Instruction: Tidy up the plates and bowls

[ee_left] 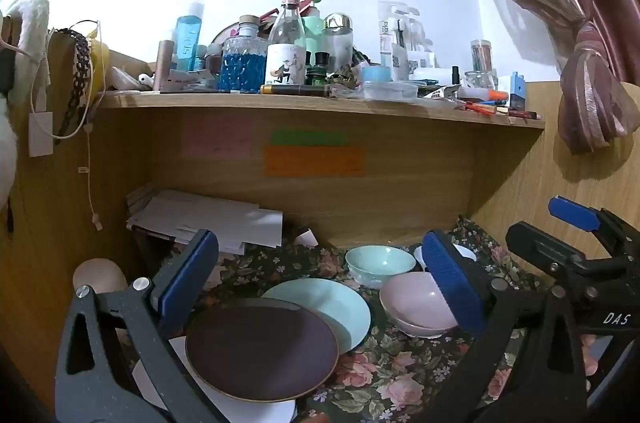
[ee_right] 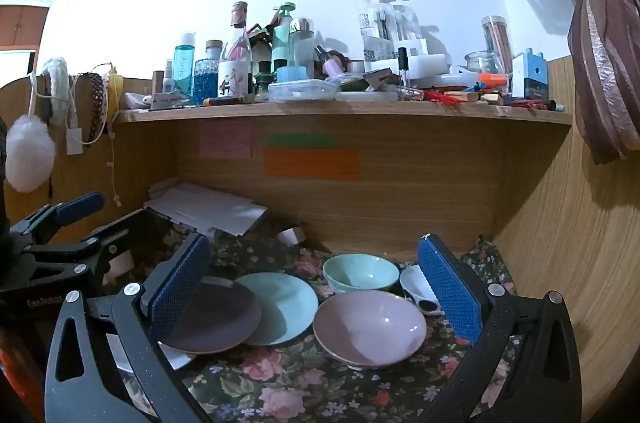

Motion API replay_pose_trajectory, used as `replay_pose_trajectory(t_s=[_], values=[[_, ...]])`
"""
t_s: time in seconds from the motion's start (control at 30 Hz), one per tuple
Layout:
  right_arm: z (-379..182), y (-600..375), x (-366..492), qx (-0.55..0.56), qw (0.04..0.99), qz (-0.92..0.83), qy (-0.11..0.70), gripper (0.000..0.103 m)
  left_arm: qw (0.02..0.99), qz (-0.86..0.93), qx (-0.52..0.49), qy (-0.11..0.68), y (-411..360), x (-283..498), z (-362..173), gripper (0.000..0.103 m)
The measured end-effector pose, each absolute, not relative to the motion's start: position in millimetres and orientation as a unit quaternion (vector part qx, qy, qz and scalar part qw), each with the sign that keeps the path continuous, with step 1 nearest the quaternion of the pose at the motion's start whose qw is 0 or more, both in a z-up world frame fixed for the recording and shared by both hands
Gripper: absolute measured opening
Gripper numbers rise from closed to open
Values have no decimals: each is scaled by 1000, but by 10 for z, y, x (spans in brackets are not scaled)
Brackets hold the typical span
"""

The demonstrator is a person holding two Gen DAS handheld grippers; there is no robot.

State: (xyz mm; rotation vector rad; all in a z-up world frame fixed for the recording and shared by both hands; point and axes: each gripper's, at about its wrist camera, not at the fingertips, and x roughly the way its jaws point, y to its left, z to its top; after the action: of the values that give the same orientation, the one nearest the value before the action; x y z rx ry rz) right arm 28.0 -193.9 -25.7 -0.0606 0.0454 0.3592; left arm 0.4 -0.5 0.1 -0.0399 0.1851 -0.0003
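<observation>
On the flowered cloth lie a dark brown plate (ee_left: 262, 347) (ee_right: 216, 317) overlapping a light green plate (ee_left: 328, 307) (ee_right: 282, 305), with a white plate (ee_left: 224, 397) (ee_right: 176, 357) under the brown one. To the right sit a pink bowl (ee_left: 416, 303) (ee_right: 370, 327), a green bowl (ee_left: 378, 263) (ee_right: 360, 273) behind it, and a white bowl (ee_left: 464, 253) (ee_right: 418, 289) with dark spots. My left gripper (ee_left: 320, 279) hovers open over the plates. My right gripper (ee_right: 316, 283) stands open in front of the bowls. Neither holds anything.
A wooden desk alcove with a back panel (ee_right: 380, 191) and right wall (ee_right: 568, 223) closes in the dishes. A shelf (ee_left: 320, 103) above is crowded with bottles and jars. Stacked papers (ee_left: 208, 219) lie at the back left. A curtain (ee_left: 592, 103) hangs at right.
</observation>
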Motion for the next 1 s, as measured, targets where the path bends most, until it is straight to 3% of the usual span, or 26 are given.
replay_pose_trajectory(t_s=[1.0], values=[[-253,-1883,250,-18,981,192,19,103,995,8,-25,93,74,24,-38,103]])
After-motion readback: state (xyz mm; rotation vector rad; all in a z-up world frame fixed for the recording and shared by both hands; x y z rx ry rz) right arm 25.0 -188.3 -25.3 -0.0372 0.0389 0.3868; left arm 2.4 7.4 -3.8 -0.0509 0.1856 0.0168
